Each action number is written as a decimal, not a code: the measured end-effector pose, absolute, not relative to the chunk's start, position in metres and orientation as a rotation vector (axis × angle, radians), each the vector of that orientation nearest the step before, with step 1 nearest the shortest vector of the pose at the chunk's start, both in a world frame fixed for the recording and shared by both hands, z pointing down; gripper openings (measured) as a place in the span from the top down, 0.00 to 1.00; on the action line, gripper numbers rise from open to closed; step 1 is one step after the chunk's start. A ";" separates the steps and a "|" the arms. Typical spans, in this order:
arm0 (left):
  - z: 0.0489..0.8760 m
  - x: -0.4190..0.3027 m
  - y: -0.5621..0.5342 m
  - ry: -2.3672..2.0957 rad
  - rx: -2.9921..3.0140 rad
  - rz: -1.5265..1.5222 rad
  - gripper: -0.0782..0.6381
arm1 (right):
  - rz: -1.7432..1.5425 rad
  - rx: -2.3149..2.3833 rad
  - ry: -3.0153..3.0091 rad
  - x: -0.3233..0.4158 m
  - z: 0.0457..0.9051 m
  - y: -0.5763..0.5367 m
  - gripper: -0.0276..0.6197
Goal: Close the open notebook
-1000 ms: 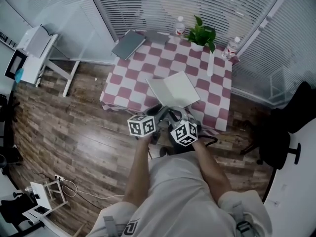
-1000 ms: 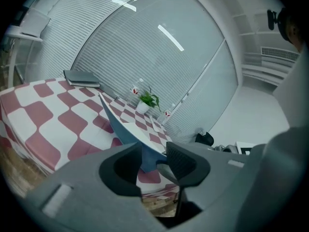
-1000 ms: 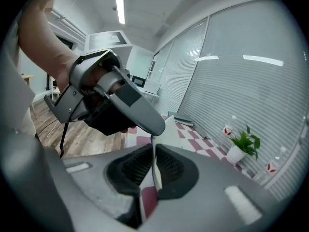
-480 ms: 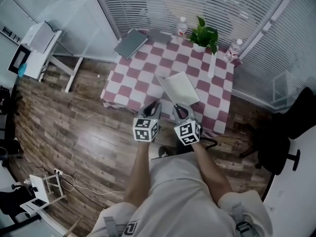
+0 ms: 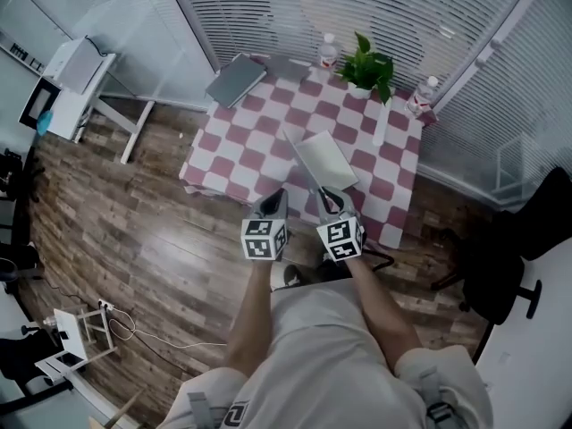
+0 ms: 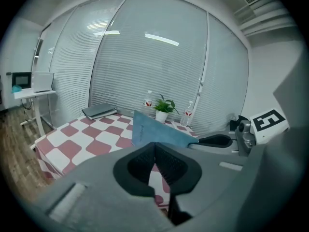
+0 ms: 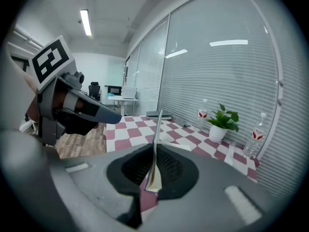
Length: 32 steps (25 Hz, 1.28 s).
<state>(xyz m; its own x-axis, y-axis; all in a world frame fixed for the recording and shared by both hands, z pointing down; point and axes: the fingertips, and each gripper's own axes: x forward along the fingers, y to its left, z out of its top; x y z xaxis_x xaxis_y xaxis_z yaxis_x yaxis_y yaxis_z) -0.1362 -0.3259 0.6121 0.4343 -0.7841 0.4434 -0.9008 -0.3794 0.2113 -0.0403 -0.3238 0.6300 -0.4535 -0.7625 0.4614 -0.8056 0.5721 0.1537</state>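
The notebook point(image 5: 323, 160) lies on the red-and-white checked table point(image 5: 234, 155), near its front edge, with one leaf raised on edge. My right gripper point(image 5: 323, 193) is shut on that leaf. In the right gripper view the leaf point(image 7: 156, 139) runs edge-on between the pads. The left gripper view shows its blue-grey cover point(image 6: 155, 131) standing up, with the right gripper point(image 6: 218, 140) at its corner. My left gripper point(image 5: 275, 197) hangs just left of the notebook. Its jaws have just been closing and are shut with nothing between them point(image 6: 154, 151).
A closed grey book point(image 5: 234, 79) lies at the table's far left corner. A potted plant point(image 5: 366, 64) and two water bottles point(image 5: 326, 50) point(image 5: 418, 94) stand along the back. A black office chair point(image 5: 505, 257) is on the right and a white side table point(image 5: 79, 79) on the left.
The left gripper's jaws went from wide open to shut and its cube rolled. The right gripper swung the notebook leaf up from lying flat to standing on edge.
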 end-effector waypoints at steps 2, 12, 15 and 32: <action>0.612 -0.132 -0.328 -1.421 2.275 0.377 0.88 | 0.140 1.261 -2.326 -0.037 0.630 -0.325 0.92; 0.606 -0.111 -0.339 -1.391 2.308 0.365 0.88 | 0.300 1.310 -2.376 -0.019 0.637 -0.335 0.92; 0.606 -0.104 -0.341 -1.376 2.315 0.380 0.88 | 0.306 1.319 -2.364 -0.011 0.638 -0.339 0.92; 0.615 -0.080 -0.356 -1.403 2.277 0.393 0.88 | 0.359 1.265 -2.318 0.026 0.661 -0.358 0.91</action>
